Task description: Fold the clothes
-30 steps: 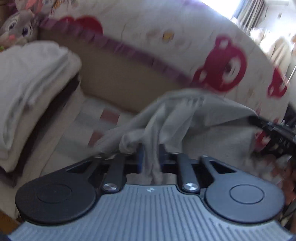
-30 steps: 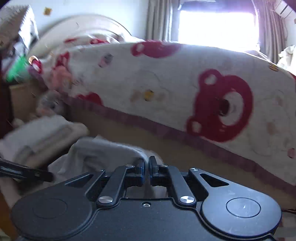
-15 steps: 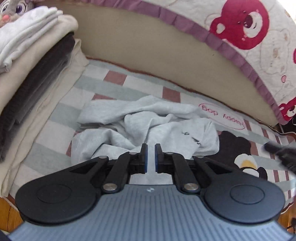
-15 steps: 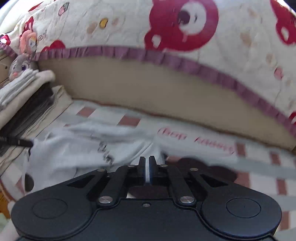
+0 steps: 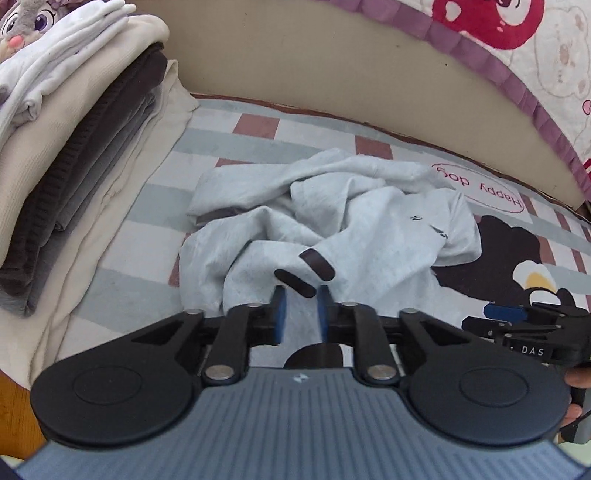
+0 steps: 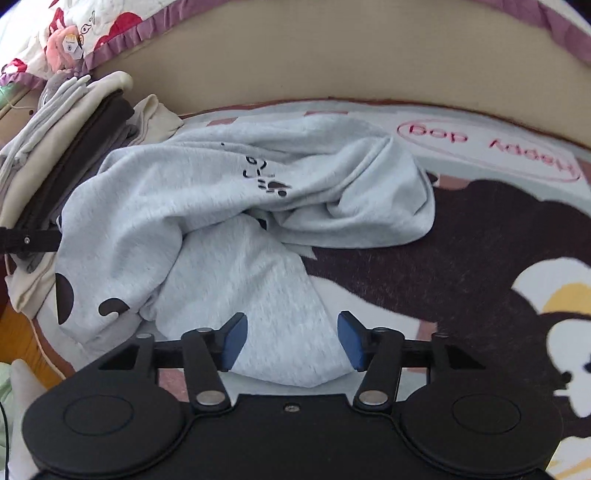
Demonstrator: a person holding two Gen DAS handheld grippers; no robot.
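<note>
Left claw point(image 5: 300, 308): blue pads a narrow gap apart and opening; grey cloth shows in the gap, pads not pressing on it.
Right claw point(image 6: 292, 339): jaws wide and opening; a fold of the garment lies between the blue pads, untouched by them.
Grey sweatshirt point(image 6: 236, 229): soft, heathered light-grey knit, crumpled in loose rolls and creases, directly ahead of both claws; dark brown oval patches point(image 5: 317, 263) and a small black print point(image 6: 266, 177) on it.
Rug point(image 5: 155, 206): flat woven mat under the garment, checked in grey-green, white and dusty red, with a dark brown cartoon dog point(image 6: 461, 258) to the right claw's right and a pink oval reading "Happy dog" point(image 6: 487, 151) beyond.
Folded stack point(image 5: 74, 140): to the left of both claws; cream ribbed, dark brown corduroy-like, grey and white layers, squared edges.
Bed side point(image 5: 332, 62): smooth beige panel beyond the garment, topped by a quilted cover with purple ruffle point(image 5: 480, 55) and red bear prints.
Plush toy point(image 5: 22, 22): grey, fuzzy, behind the stack.
</note>
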